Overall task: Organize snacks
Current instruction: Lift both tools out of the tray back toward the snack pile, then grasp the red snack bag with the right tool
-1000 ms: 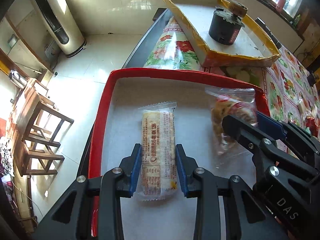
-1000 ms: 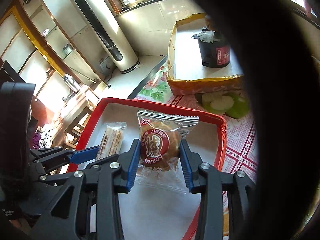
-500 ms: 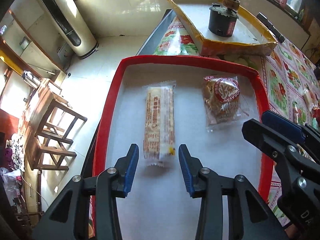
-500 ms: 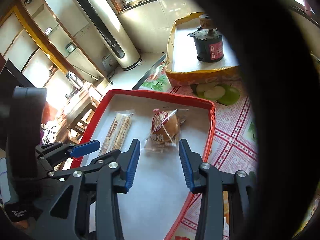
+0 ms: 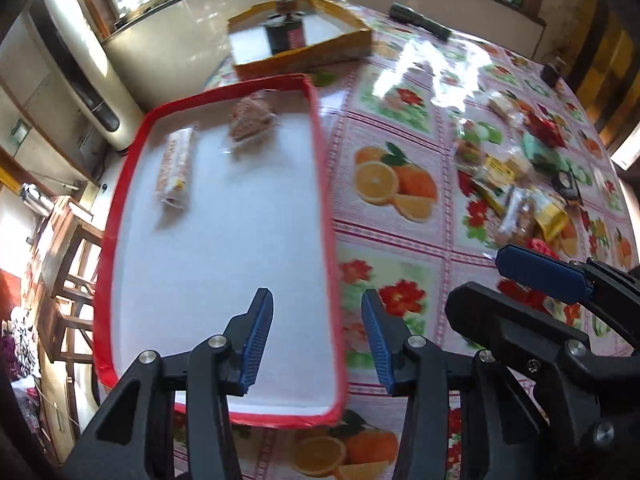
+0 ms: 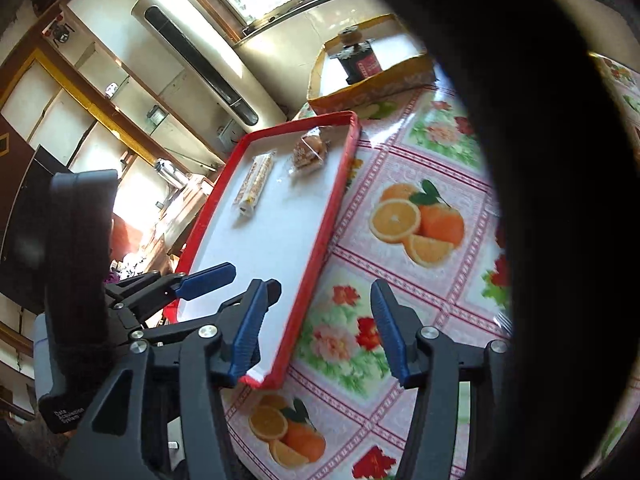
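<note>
A red-rimmed tray [image 5: 322, 184] with a white floor lies on the table's left side. In it lie a long wrapped bar [image 5: 176, 164] and a round cake in clear wrap [image 5: 248, 120], both at the far end. They also show in the right wrist view: bar [image 6: 256, 182], cake [image 6: 310, 152], tray [image 6: 320, 240]. My left gripper [image 5: 318, 340] is open and empty above the tray's near right rim. My right gripper [image 6: 318, 330] is open and empty just right of the tray. A pile of loose wrapped snacks [image 5: 516, 176] lies on the table at the right.
A yellow cardboard tray [image 5: 304, 48] holding a black motor-like cylinder [image 5: 286, 36] stands behind the red tray. A dark flashlight [image 5: 420, 26] lies at the table's far edge. The floral tablecloth [image 5: 400, 184] covers the table. Wooden stools and floor lie left, beyond the table edge.
Both grippers let go of their snacks in the tray, drew back toward me and swung to the right. The bar and cake stay at the tray's far end.
</note>
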Tool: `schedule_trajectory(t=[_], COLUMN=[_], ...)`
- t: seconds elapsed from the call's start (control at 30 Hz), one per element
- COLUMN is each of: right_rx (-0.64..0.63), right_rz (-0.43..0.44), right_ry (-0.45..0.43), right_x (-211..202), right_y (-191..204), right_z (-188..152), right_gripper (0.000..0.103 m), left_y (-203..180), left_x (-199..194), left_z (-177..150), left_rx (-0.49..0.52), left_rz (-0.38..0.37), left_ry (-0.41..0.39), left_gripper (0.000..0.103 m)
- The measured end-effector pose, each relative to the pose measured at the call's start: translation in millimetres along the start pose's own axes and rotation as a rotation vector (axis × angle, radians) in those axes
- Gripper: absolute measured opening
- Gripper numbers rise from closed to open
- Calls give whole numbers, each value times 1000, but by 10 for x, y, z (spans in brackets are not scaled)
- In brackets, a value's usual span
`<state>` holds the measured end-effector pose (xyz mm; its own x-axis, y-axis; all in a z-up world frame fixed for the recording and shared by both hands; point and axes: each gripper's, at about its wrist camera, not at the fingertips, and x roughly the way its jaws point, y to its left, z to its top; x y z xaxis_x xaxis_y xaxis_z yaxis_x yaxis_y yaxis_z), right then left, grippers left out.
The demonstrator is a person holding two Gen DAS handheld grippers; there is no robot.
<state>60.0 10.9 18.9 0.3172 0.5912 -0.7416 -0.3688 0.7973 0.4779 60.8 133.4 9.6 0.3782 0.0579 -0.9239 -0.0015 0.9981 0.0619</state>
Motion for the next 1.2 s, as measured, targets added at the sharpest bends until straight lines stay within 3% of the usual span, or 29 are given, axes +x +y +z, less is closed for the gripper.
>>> schedule_trajectory(t=[0.03, 0.1, 0.3, 0.5, 0.67, 0.73, 0.87, 1.03, 1.07, 1.2], right_rx=[7, 26, 164, 278, 146, 48, -91, -164, -165, -103], right_rz=[-16, -74, -269, -259, -233, -216, -249, -331, -344, -372], right_ry=[-9, -29, -99, -90, -100, -59, -9, 82, 85, 59], right_x=[-85, -236, -619, -648, -571, -441, -143, 97, 102, -88], right_y=[-68, -255, -1041, -1507, -1294, -1187, -1042, -1055, -1090, -1273], right_z=[-85, -265, -638, -684, -471, -368, -238, -350, -386, -524], right_gripper=[56, 57, 57, 57, 61, 72, 73, 71, 67, 64], left_y=[-135, -386, -796, -719, -675, -699, -760, -830, -861, -1032], left_x=[40, 110, 164, 46, -116, -166, -201, -153, -126, 29], left_z=[-42, -91, -35, 59, 52, 48, 63, 143, 167, 292], left_rx=[27, 80, 146, 126, 106, 111, 112, 112, 118, 130], left_rz=[-16, 14, 18, 76, 62, 42, 15, 9, 8, -15], left_ry=[8, -2, -23, -93, -126, -128, -128, -125, -119, -89], left_gripper=[47, 57, 57, 57, 57, 57, 57, 57, 57, 57])
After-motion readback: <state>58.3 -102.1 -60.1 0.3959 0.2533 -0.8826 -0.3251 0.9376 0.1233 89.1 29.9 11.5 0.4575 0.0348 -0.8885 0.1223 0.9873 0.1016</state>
